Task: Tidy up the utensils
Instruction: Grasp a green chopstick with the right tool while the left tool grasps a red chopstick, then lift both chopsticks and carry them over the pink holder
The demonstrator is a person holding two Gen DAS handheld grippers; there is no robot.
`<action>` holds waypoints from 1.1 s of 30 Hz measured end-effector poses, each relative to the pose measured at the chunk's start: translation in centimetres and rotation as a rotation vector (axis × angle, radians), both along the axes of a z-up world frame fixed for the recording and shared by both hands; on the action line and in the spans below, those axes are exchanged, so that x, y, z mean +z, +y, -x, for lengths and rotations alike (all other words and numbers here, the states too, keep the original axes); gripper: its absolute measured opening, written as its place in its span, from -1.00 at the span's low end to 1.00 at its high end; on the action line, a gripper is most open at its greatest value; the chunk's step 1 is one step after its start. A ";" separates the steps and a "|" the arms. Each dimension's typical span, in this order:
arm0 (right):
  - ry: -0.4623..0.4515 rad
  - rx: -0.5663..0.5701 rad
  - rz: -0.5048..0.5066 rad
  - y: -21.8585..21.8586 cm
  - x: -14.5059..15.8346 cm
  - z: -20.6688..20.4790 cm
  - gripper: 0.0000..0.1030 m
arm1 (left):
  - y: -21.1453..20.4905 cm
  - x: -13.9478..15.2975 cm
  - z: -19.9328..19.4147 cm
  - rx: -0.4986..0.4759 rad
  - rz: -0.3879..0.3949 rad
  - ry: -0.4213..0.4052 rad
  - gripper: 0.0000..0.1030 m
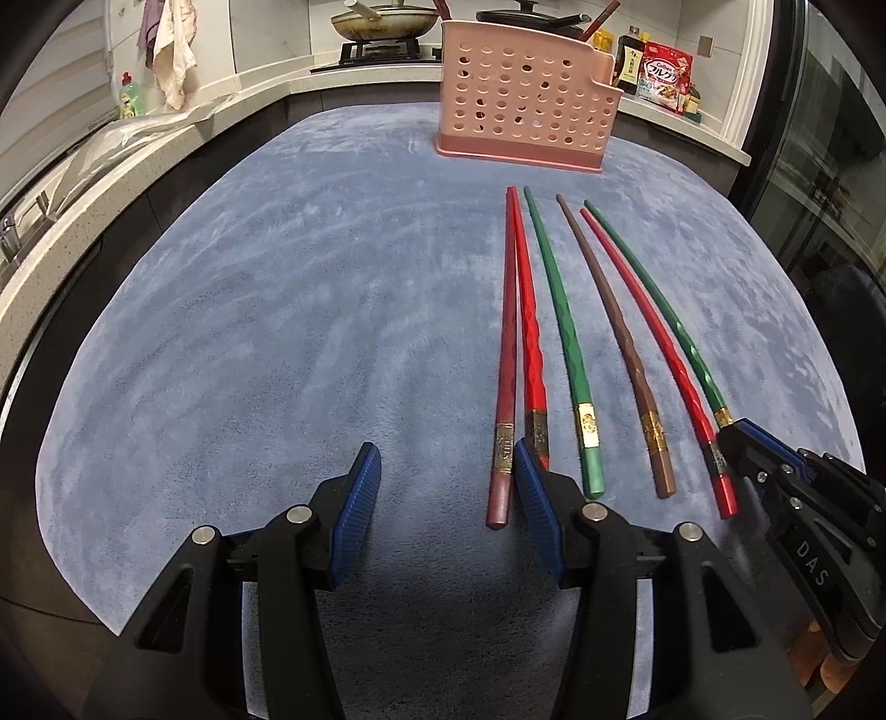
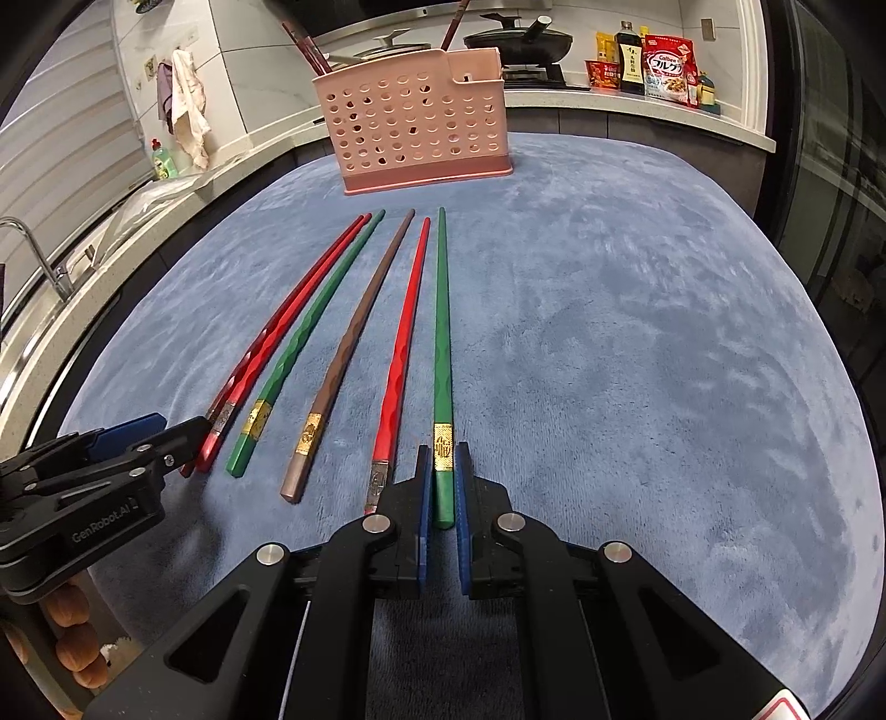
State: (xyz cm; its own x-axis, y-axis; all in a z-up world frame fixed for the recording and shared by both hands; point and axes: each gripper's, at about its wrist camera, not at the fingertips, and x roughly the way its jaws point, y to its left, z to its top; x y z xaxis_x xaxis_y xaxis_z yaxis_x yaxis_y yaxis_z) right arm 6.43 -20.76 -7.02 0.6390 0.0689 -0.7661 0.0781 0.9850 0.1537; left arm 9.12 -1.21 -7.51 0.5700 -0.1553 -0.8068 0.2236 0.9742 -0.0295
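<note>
Several chopsticks lie side by side on the blue mat (image 1: pixel 277 277), tips toward a pink perforated holder (image 1: pixel 526 94) (image 2: pixel 415 122) that has a few chopsticks standing in it. My right gripper (image 2: pixel 443 450) is shut on the thick end of the rightmost green chopstick (image 2: pixel 441 332), which rests on the mat. In the left wrist view the right gripper (image 1: pixel 731 437) is at the right edge. My left gripper (image 1: pixel 447 448) is open over the row's left end. The dark red chopstick (image 1: pixel 506 360) ends between its jaws, close to the right finger (image 1: pixel 531 493). A bright red chopstick (image 1: pixel 529 332) runs under that finger.
Between the two grippers lie a green (image 2: pixel 299 343), a brown (image 2: pixel 354 343) and a red chopstick (image 2: pixel 401 343). Behind the mat a counter holds a stove with pans (image 1: pixel 387 22), bottles and a cereal bag (image 2: pixel 670 66). A sink tap (image 2: pixel 33 249) and a dish soap bottle (image 1: pixel 130 97) are at the left.
</note>
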 end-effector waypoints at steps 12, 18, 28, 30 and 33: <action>-0.020 -0.010 -0.007 -0.2 0.6 0.9 -0.87 | 0.7 0.7 0.0 -0.007 0.039 0.011 -0.80; -0.071 -0.031 -0.025 -1.1 2.9 2.1 -0.87 | 1.2 2.8 0.6 -0.011 0.044 -0.031 -0.81; -0.198 -0.063 -0.026 -3.2 9.7 2.6 -0.87 | 2.0 9.4 0.2 0.007 0.075 -0.130 -0.83; -0.228 -0.066 -0.012 -3.5 11.3 2.3 -0.87 | 1.9 10.7 -0.2 0.008 0.074 -0.149 -0.84; -0.276 -0.071 0.011 -4.1 13.7 1.7 -0.87 | 1.9 12.9 -1.2 0.016 0.067 -0.185 -0.85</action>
